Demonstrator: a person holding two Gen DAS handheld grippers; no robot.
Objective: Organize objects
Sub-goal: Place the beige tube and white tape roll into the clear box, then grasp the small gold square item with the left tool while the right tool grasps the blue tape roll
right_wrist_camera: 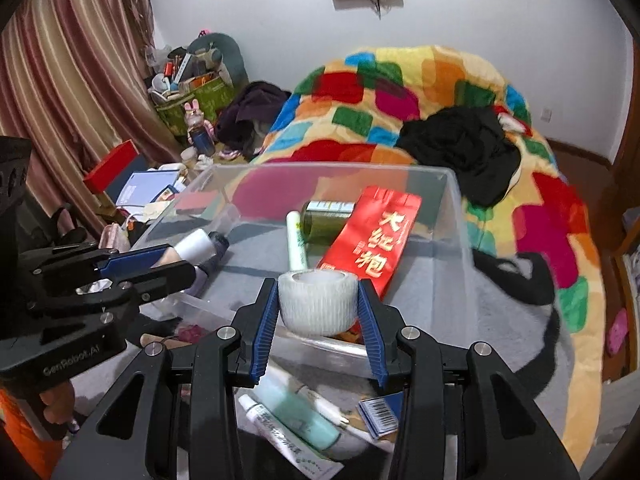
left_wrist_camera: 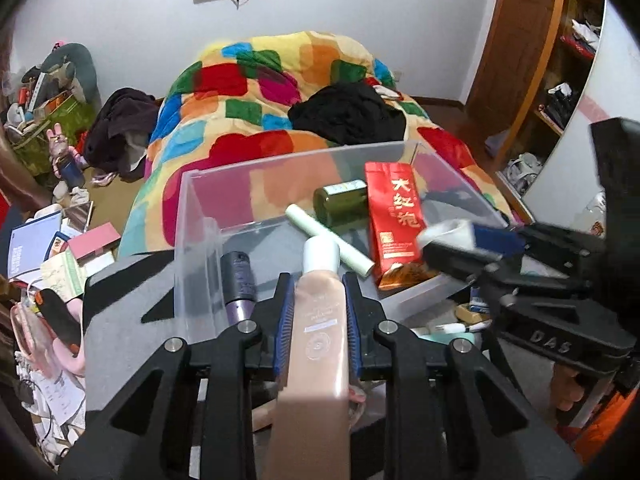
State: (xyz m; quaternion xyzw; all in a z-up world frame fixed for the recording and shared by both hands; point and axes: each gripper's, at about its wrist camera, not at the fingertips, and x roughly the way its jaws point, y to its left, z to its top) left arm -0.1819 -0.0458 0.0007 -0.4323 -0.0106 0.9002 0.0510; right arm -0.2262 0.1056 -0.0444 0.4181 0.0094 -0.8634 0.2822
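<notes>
My left gripper (left_wrist_camera: 318,300) is shut on a beige-pink bottle with a white cap (left_wrist_camera: 318,336), held over the near edge of a clear plastic bin (left_wrist_camera: 200,216). My right gripper (right_wrist_camera: 318,300) is shut on a white bandage roll (right_wrist_camera: 318,302) at the bin's near rim (right_wrist_camera: 456,200). The right gripper also shows in the left wrist view (left_wrist_camera: 460,240), and the left gripper in the right wrist view (right_wrist_camera: 160,260). In the bin lie a red tea pouch (right_wrist_camera: 372,248), a green bottle (right_wrist_camera: 326,220), a pale tube (right_wrist_camera: 295,244) and a purple bottle (left_wrist_camera: 238,280).
The bin rests on a grey mat beside a bed with a colourful patchwork quilt (right_wrist_camera: 400,92) and black clothes (right_wrist_camera: 464,140). Tubes, a pen and a blue barcode box (right_wrist_camera: 380,412) lie below my right gripper. Boxes, books and bags clutter the floor at left (left_wrist_camera: 60,248).
</notes>
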